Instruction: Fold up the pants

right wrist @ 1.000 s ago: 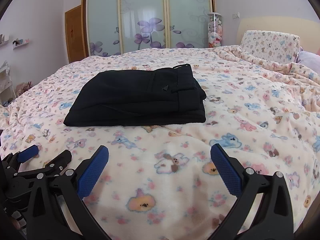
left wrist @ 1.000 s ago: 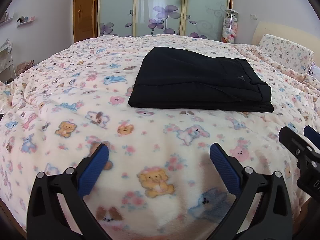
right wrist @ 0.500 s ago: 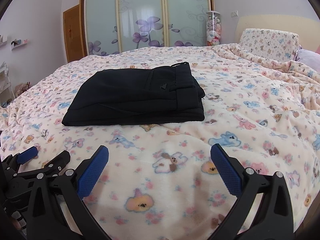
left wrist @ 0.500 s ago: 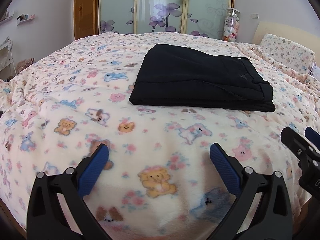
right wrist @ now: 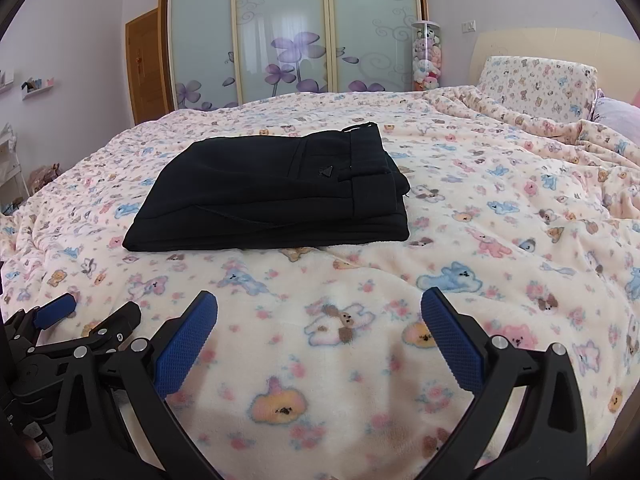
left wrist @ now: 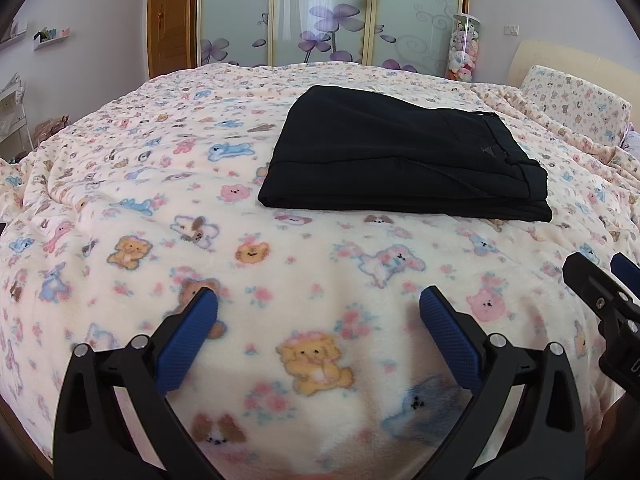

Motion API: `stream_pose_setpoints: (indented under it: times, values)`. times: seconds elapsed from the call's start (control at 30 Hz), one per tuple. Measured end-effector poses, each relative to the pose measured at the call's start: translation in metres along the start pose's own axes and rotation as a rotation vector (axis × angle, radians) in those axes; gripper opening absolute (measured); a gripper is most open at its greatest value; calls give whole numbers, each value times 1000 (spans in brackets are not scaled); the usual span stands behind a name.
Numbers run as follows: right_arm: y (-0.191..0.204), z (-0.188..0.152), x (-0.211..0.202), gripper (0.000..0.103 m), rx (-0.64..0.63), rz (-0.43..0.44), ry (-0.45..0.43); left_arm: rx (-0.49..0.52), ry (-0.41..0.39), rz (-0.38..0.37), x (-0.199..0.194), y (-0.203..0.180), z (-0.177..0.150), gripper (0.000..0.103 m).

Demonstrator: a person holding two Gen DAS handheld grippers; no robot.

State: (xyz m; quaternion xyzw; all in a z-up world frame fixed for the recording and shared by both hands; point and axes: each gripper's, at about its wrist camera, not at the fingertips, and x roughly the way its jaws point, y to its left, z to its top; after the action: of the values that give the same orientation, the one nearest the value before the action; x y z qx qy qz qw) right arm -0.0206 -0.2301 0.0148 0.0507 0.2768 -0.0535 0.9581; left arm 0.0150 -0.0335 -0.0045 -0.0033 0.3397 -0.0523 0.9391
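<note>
The black pants (left wrist: 400, 160) lie folded in a flat rectangle on the bed, waistband at the right; they also show in the right wrist view (right wrist: 272, 192). My left gripper (left wrist: 318, 300) is open and empty, hovering over the blanket well short of the pants. My right gripper (right wrist: 319, 300) is open and empty too, at the near side of the bed. The right gripper shows at the right edge of the left wrist view (left wrist: 600, 284); the left gripper shows at the lower left of the right wrist view (right wrist: 92, 312).
The bed is covered by a cream blanket with cartoon animals (left wrist: 160, 208). A matching pillow (right wrist: 536, 80) and headboard stand at the right. Sliding wardrobe doors with purple flowers (right wrist: 296, 32) and a tube of plush toys (right wrist: 426, 56) stand behind the bed.
Both grippers have drawn slightly back and tilted; the pants sit a little lower in both views. The pants themselves have not moved.
</note>
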Motion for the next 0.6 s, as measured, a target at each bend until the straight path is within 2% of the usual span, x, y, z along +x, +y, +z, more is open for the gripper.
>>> stream_pose_setpoints:
  times: [0.6]
  values:
    - [-1, -2, 1, 102, 1, 2, 6, -2, 1, 4, 1, 0, 0, 101]
